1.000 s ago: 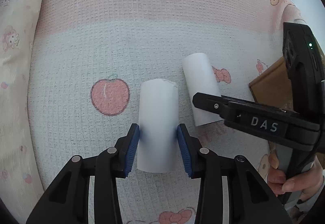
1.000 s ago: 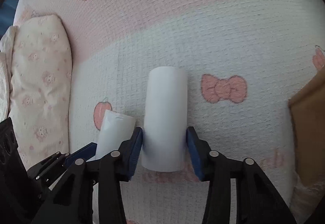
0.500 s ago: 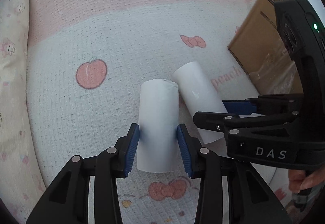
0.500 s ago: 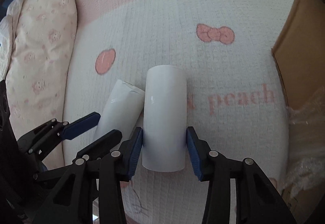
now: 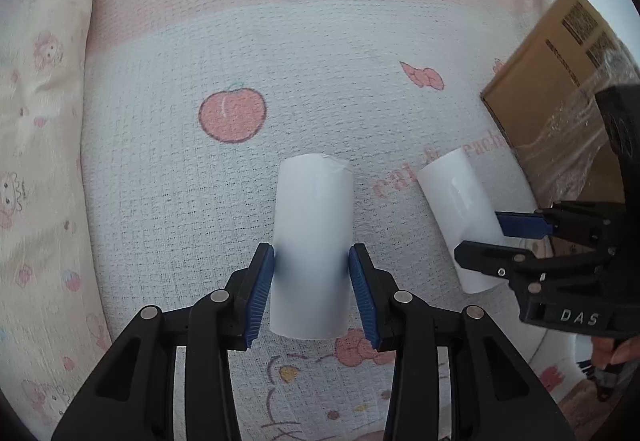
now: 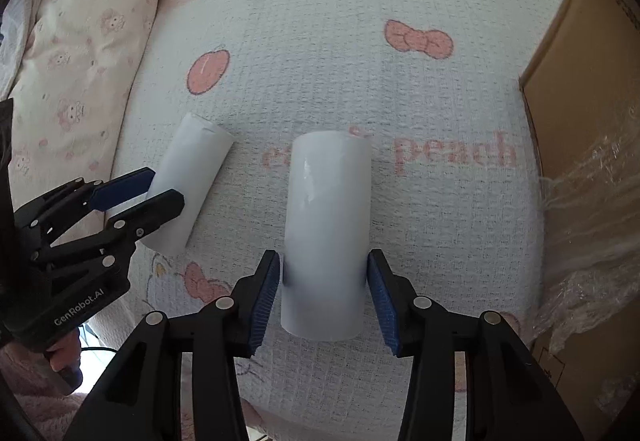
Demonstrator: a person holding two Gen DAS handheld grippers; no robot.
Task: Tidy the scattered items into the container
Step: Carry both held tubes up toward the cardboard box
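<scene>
Grippers both carry white rolls above the pink-and-white fruit-print blanket [image 5: 168,169]: left gripper [image 5: 312,283] pinches a white paper roll [image 5: 314,241]. Right gripper [image 6: 326,293] jaws have just been opening, its glossy white roll [image 6: 328,217] between the pads, gap showing at the right one. Cardboard box [image 6: 580,121] with plastic film sits just right.

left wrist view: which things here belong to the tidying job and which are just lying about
job: torn-edged white roll, smooth white roll, cardboard box
lying about: floral pillow, peach-print blanket
</scene>
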